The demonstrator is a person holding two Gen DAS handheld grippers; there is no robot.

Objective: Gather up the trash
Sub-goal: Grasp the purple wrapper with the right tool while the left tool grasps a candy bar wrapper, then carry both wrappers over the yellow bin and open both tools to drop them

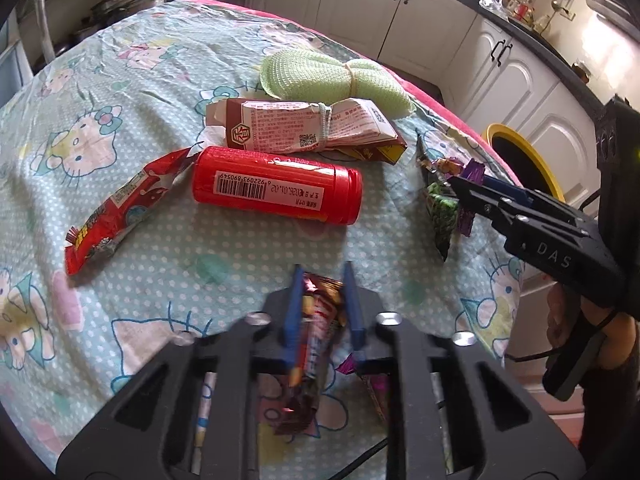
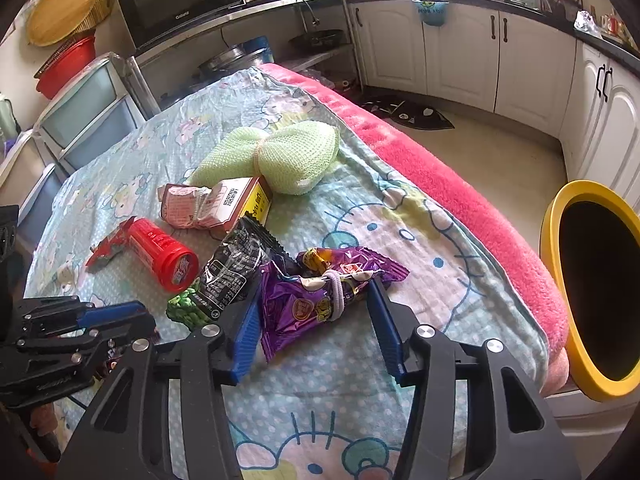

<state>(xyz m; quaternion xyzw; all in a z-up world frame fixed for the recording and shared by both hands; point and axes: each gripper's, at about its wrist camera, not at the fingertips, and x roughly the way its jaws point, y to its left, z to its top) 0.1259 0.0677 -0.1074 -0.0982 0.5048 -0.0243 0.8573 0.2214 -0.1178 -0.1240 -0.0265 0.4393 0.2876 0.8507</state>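
Note:
In the left wrist view my left gripper [image 1: 322, 280] is shut on a dark red snack wrapper [image 1: 320, 320], which is squeezed upright between the blue pads near the table's front edge. My right gripper [image 2: 316, 308] straddles a purple wrapper bundle [image 2: 304, 304] tied with a white band, and both blue pads touch its sides. From the left wrist camera the right gripper [image 1: 468, 184] is at the table's right edge. A red canister [image 1: 276, 186] lies on its side mid-table, with a red wrapper [image 1: 116, 216] to its left. Behind them are a crushed carton [image 1: 304, 128] and a green mesh cloth [image 1: 332, 76].
A black wrapper [image 2: 236, 268] and a green one [image 2: 188, 312] lie just left of the purple bundle. A yellow-rimmed bin [image 2: 560, 280] stands on the floor beyond the table's pink-edged right side. The tablecloth [image 2: 360, 216] is wrinkled. Kitchen cabinets [image 2: 460, 52] line the back.

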